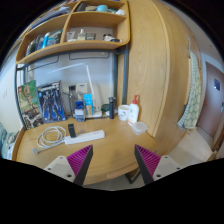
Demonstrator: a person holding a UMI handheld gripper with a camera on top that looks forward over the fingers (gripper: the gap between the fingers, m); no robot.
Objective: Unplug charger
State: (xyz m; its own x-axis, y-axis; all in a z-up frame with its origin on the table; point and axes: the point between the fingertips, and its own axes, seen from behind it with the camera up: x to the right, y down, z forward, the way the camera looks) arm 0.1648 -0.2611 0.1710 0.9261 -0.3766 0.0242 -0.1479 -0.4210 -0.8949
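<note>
A white power strip [83, 136] lies on the wooden desk [110, 143], beyond my left finger. A dark charger plug [72, 128] sticks up from its left end. A coiled white cable [51, 136] lies to the left of the strip. My gripper [111, 163] hovers above the desk's front edge, well short of the strip. Its fingers are open, with magenta pads [79, 158] wide apart and nothing between them.
Bottles and small containers [129, 110] stand at the back of the desk. Books [40, 100] lean at the back left. Wooden shelves [75, 40] hang above. A tall wooden panel [160, 60] stands at the right, with a door [212, 95] beyond it.
</note>
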